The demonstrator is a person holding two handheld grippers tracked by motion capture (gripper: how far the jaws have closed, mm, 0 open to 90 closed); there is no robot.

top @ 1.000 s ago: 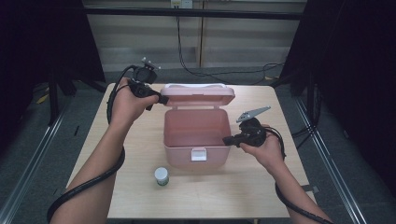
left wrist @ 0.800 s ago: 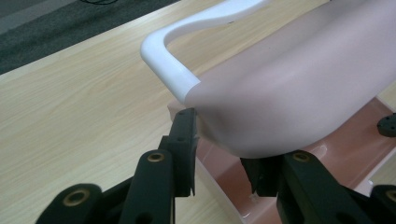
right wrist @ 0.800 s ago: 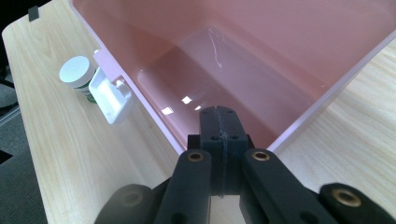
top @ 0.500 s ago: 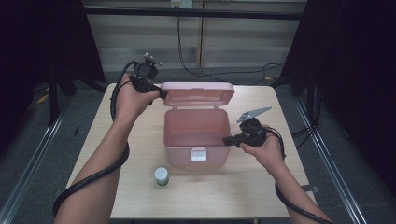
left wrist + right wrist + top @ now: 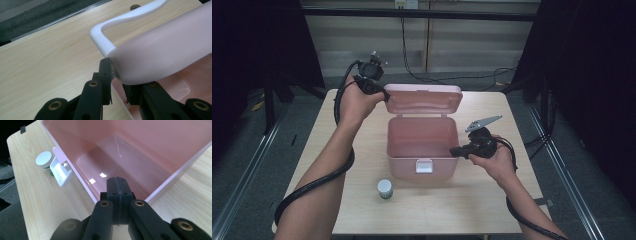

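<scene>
Pink box (image 5: 422,145), lid (image 5: 424,99) upright

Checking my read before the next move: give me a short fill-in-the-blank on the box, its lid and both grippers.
1. The left gripper grips a corner of the pink box's ____.
2. The right gripper has its jaws ____, at the box rim.
3. The small jar has a ____ cap.

Missing words: lid; shut; white
</scene>
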